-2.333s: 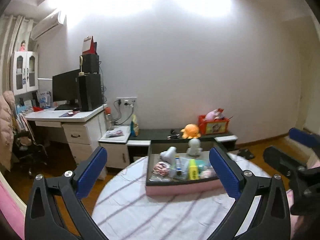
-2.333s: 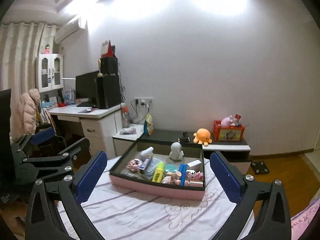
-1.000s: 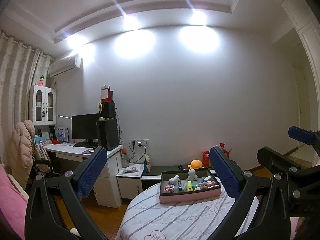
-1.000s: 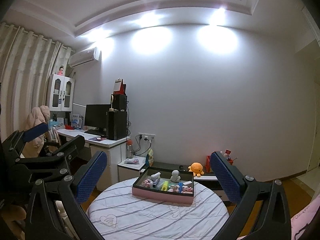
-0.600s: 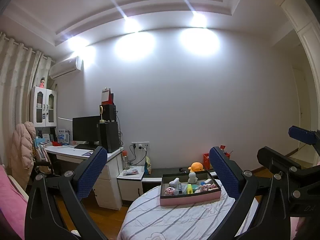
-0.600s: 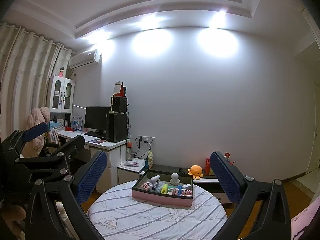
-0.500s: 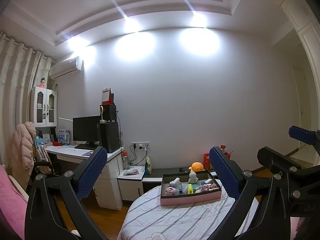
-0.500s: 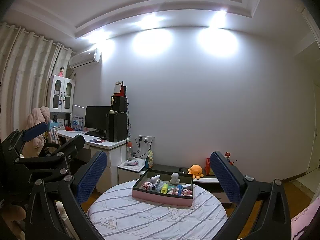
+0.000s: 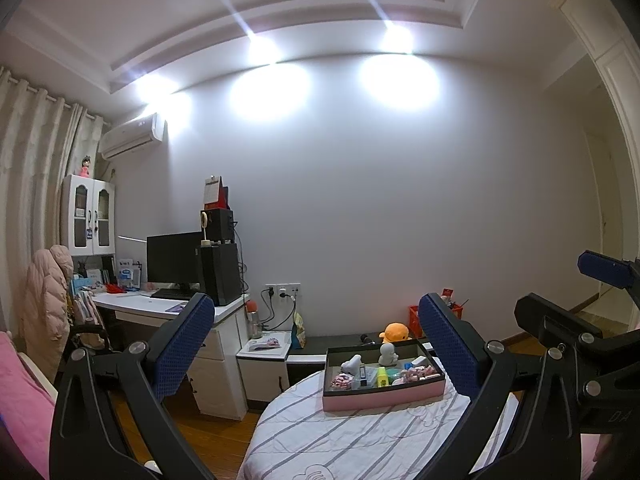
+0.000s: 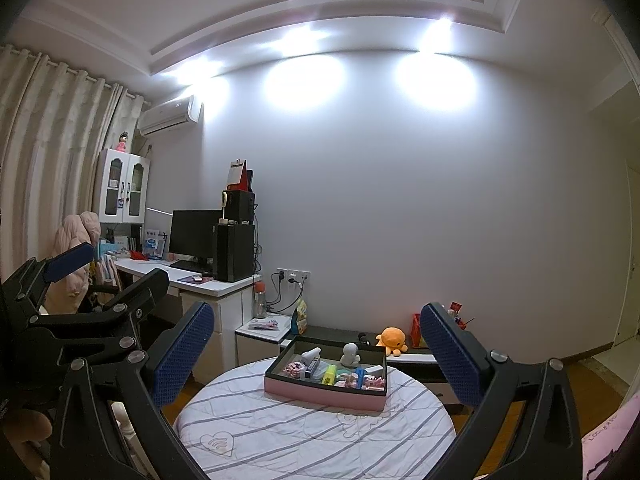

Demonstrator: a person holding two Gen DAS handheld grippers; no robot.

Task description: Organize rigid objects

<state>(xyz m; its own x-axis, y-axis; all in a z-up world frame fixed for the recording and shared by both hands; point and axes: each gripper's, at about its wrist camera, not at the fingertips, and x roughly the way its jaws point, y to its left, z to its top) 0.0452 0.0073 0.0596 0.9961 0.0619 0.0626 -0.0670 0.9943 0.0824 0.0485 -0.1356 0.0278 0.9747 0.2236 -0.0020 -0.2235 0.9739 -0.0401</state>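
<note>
Both cameras have drawn far back and tilted up since the earliest view: the pink-sided box (image 9: 383,376), once filling the lower frame, now reads small, with ceiling lights in sight. Item: left gripper (image 9: 316,344), fingers spread wide, holding nothing. Item: right gripper (image 10: 318,346), fingers likewise wide apart, empty; it also shows at 3 o'clock in the left view. Item: box, dark-lined, standing on the striped round table (image 10: 304,436), toward its far edge. Contents: white figurine (image 10: 350,354) upright at the back; yellow tube (image 10: 329,373), blue piece (image 10: 359,377), pink oddments, too small to sort further. Bearing: from the right fingers the box lies at 6 o'clock low of centre, almost midway between the pads; from the left fingers at 5 o'clock, nearer the right pad. Long axis of box runs 9-to-3 across both views. Neither gripper is near it; judged, the right one is better lined up. Background: desk with monitor (image 9: 174,258), orange plush (image 9: 394,332).
</note>
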